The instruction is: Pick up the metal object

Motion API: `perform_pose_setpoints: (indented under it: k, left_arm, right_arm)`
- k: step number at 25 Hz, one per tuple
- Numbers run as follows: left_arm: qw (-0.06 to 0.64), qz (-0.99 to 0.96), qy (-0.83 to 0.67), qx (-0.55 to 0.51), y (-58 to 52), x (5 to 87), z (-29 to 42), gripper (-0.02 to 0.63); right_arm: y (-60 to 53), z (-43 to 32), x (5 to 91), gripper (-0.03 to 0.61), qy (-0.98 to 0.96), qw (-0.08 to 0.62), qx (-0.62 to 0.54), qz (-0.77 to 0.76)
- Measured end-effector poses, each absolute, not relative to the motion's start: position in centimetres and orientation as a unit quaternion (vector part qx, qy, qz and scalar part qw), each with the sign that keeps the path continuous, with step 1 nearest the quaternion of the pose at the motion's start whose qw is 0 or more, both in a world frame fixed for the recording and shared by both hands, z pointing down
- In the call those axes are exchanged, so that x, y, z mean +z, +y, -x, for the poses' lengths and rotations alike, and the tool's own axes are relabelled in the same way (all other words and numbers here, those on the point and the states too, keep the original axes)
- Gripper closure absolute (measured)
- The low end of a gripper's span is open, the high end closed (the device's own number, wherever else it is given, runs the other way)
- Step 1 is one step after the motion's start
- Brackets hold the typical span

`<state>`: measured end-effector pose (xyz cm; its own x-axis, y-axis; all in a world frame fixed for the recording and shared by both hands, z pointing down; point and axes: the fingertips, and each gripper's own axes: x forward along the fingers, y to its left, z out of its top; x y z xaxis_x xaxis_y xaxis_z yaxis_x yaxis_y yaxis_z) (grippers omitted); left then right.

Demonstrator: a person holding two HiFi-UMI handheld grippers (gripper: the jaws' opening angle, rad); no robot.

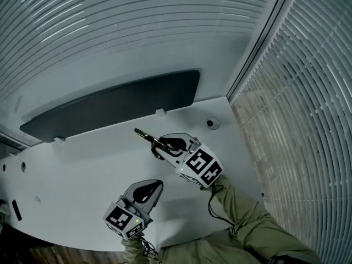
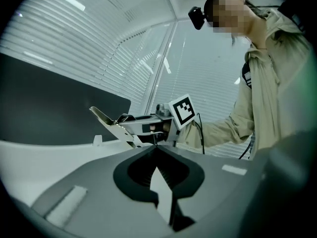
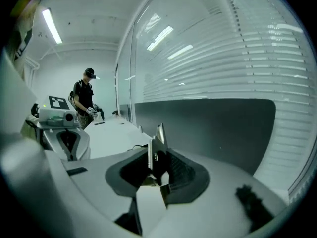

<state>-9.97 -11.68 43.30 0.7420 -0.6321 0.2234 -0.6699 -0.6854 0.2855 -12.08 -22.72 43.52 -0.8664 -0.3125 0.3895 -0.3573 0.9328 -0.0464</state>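
White table below window blinds, right gripper clenched on the metal object, a thin strip jutting past its jaws over the tabletop, left gripper nearby, pinched together and empty, dark panel along the wall beyond.

**A:** Rig check, head view. Got pale grey plastic on the left gripper and the right gripper. Smooth rounded shells, with a black teardrop cutout behind the jaws.

**B:** Yep. Also seeing marker cubes, white faces with black squares. Right cube at the 5 o'clock end, left cube at the 7 o'clock end.

**A:** Spotted a thin black cable off the right cube too, heading toward 5 o'clock.

**B:** Clothing-wise, just a loose, crumpled olive-khaki sleeve. Same khaki on the shirt in the left gripper view, plus a small black head camera around 1 o'clock.
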Motion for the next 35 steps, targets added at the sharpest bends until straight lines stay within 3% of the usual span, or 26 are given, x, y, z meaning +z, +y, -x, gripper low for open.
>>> perform_pose_setpoints:
  k: [35]
  left_arm:
    - [0.094,-0.926,-0.363,0.033,8.7,36.2,3.9,0.609]
  right_arm:
    - [0.2,1.9,35.0,0.474,-0.974,0.091,0.061,-0.199]
